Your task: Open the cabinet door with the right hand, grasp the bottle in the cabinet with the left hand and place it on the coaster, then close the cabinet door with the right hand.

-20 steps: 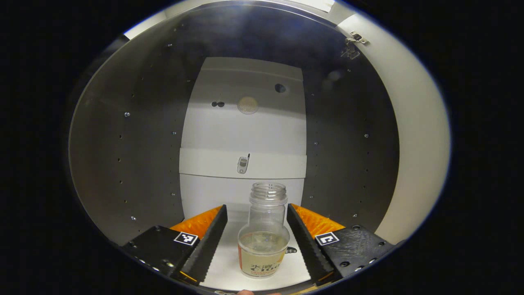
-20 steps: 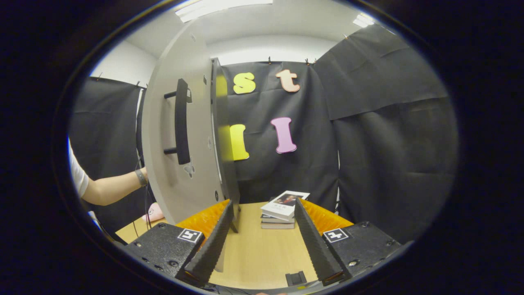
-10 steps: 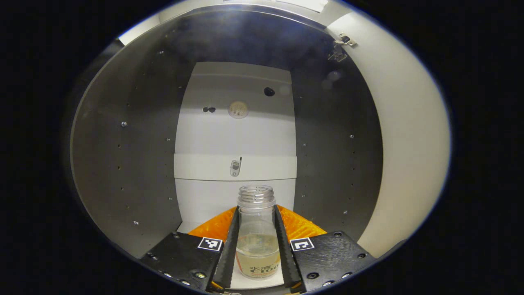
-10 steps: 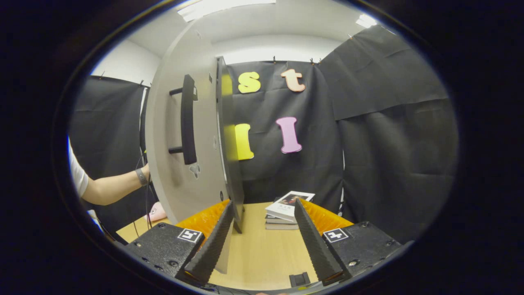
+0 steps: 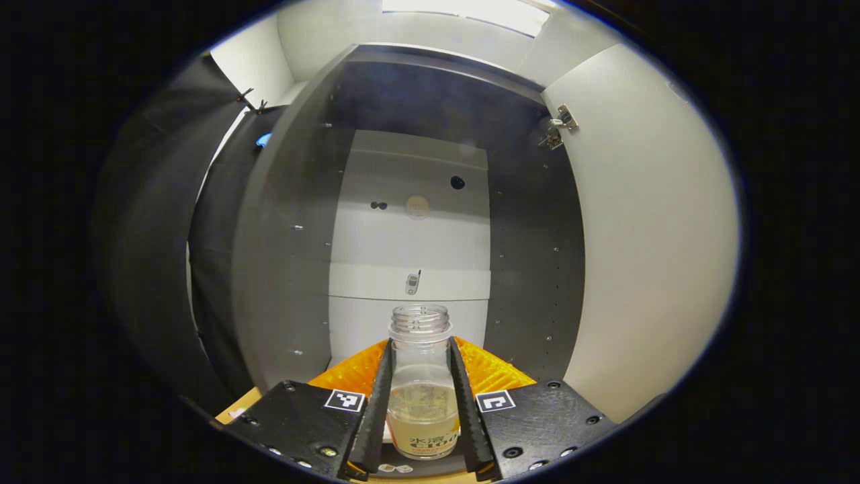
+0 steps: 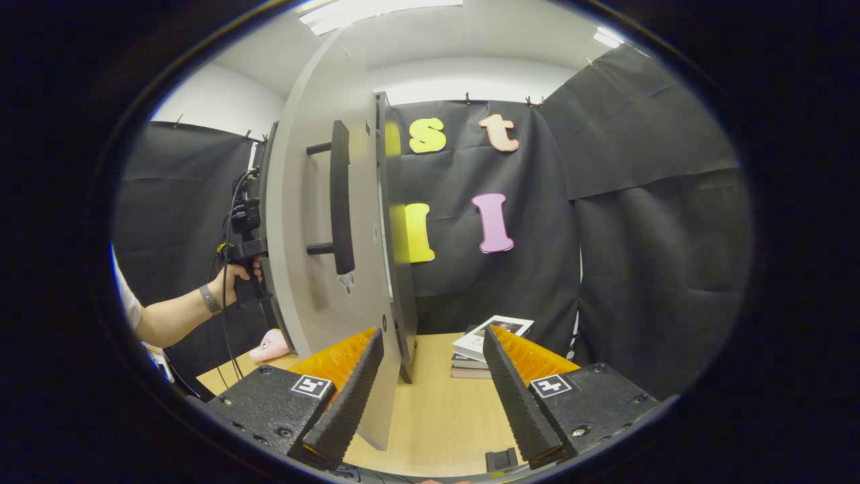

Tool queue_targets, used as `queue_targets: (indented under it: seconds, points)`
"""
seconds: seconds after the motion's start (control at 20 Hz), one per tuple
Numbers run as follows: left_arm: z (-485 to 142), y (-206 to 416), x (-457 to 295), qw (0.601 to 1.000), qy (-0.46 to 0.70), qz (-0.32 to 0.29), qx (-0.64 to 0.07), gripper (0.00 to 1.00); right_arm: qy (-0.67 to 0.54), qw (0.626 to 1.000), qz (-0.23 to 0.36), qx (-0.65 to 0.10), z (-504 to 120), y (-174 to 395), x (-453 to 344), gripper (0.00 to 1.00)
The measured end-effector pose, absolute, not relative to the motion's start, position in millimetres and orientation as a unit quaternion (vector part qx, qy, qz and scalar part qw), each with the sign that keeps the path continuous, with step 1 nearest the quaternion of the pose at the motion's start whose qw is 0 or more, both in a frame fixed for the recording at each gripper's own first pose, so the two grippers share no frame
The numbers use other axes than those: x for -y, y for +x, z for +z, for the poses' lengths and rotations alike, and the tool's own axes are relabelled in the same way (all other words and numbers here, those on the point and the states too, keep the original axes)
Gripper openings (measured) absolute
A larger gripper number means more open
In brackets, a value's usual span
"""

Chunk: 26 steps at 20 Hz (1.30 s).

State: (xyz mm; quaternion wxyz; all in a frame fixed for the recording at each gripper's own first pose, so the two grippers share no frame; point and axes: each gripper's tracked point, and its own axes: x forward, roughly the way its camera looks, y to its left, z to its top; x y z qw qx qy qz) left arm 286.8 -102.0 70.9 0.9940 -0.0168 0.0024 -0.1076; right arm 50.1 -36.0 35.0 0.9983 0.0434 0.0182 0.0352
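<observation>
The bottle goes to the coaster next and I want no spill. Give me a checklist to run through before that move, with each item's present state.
1. Left gripper fingers pressed on both sides of the bottle: ok.
2. Bottle upright: ok.
3. Bottle mouth capped: not ok; it is open, with liquid inside.
4. Cabinet door swung open, out of the path: ok.
5. Right gripper open and holding nothing: ok.
6. Coaster located and free: cannot tell.

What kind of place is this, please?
Probably a recording booth, not a real home: black cloth walls, a small cabinet with its door open on a wooden table, and stacked books.
</observation>
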Motion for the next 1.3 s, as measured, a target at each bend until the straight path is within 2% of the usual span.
queue_targets:
  seconds: [0.2,0.5,0.75,1.05,1.3]
  points:
    - [35.2,231.8,57.4,0.997,0.007,-0.072,-0.011,0.45,0.051,0.998,0.038,-0.002,43.1,49.5,29.1,0.93]
    - [-66.2,166.6,-8.6,0.998,0.019,-0.002,-0.062,0.45,0.054,0.998,0.016,0.023,66.2,45.7,35.0,0.93]
    - [-132.7,127.3,-41.6,0.997,0.017,0.041,-0.07,0.46,0.045,0.998,0.02,0.039,76.4,42.2,25.5,0.93]
    - [-177.4,86.4,-80.0,0.989,0.031,0.133,-0.062,0.45,0.055,0.998,0.023,0.034,82.7,35.8,15.7,0.93]
    - [-208.2,69.4,-87.9,0.984,0.045,0.165,-0.053,0.46,0.048,0.998,0.01,0.034,95.8,30.0,15.9,0.93]
